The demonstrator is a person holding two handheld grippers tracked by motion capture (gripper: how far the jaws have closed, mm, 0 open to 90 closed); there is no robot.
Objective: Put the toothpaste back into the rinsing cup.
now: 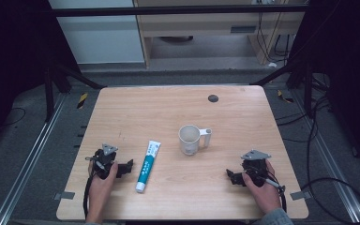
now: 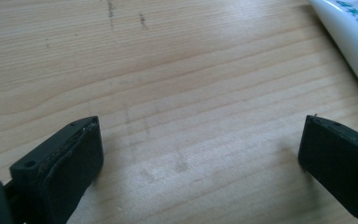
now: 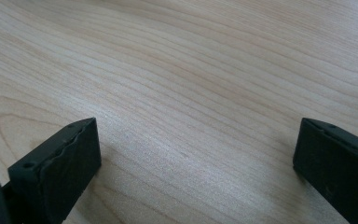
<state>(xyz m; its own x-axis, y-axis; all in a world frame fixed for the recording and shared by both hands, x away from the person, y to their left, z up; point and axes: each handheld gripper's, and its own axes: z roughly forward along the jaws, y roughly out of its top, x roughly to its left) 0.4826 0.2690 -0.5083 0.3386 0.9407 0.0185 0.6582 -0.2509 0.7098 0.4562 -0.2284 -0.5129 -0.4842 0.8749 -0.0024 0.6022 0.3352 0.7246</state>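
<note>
Nothing is in hand yet, so the trouble I'd watch for lies in the first reach. The toothpaste tube (image 1: pixel 148 166) lies flat on the wooden table (image 1: pixel 178 108), just beside the left gripper (image 1: pixel 127 167) on its mug-ward side, and a flat, soft tube is awkward to pinch from the side. If the jaws close on its rounded flank instead of across its width, I'd expect it to squirt out sideways or spin on the smooth top. A hard squeeze near the middle could also dent it or push paste toward the cap.

The mug (image 1: pixel 189 139) stands upright beyond the tube, farther from the person, with its handle pointing away from the tube. A wide swing of either gripper could clip that handle and tip or turn the mug.

The left gripper's jaws stand wide apart with only bare wood between them; in the left gripper view the tube (image 2: pixel 354 37) crosses the upper right corner, clear of the pads. The right gripper (image 1: pixel 234 177) rests well apart from the tube, on the far side of the mug, jaws equally wide and holding nothing.

The tube itself is white with a teal band and lettering, its white cap at the end nearer the person and the crimped end pointing toward the mug's side of the table.
</note>
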